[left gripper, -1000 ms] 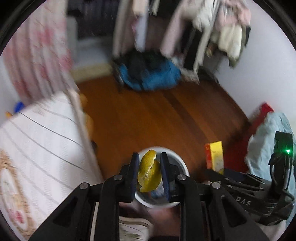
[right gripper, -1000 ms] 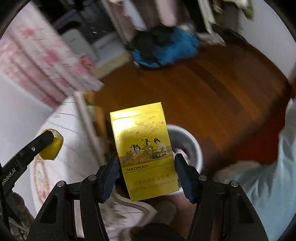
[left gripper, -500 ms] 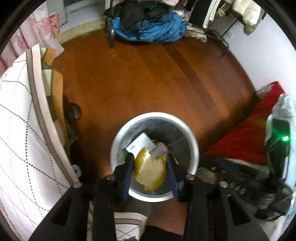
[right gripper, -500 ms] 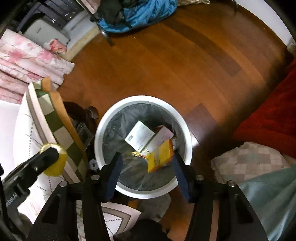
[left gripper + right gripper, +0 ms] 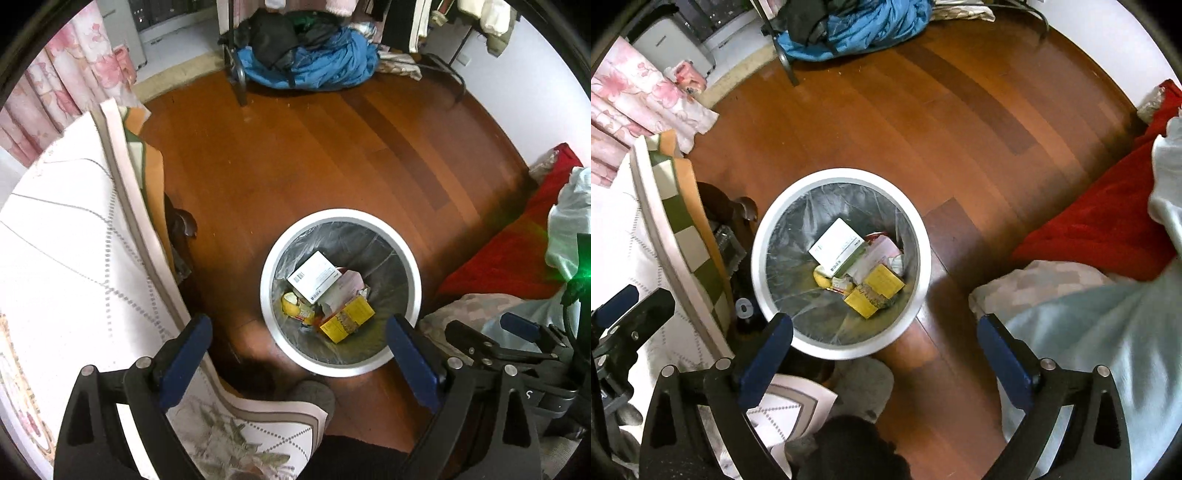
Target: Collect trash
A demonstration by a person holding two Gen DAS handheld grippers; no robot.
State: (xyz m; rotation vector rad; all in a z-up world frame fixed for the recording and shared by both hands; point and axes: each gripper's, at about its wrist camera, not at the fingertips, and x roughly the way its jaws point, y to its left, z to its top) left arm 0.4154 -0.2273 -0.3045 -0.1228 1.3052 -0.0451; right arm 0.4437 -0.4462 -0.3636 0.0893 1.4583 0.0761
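Barcoded white box (image 5: 314, 275) (text unreadable) in bin (image 5: 413, 273)

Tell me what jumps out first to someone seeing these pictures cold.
The white trash bin on the wooden floor dominates the middle, a yellow box and a white box lying inside. Both pairs of tongs, left and right, hang open above it. A blue heap of clothes lies beyond.

A blue bundle of clothes (image 5: 314, 62) lies across the wooden floor (image 5: 295, 158) from a red blanket (image 5: 1100, 218).
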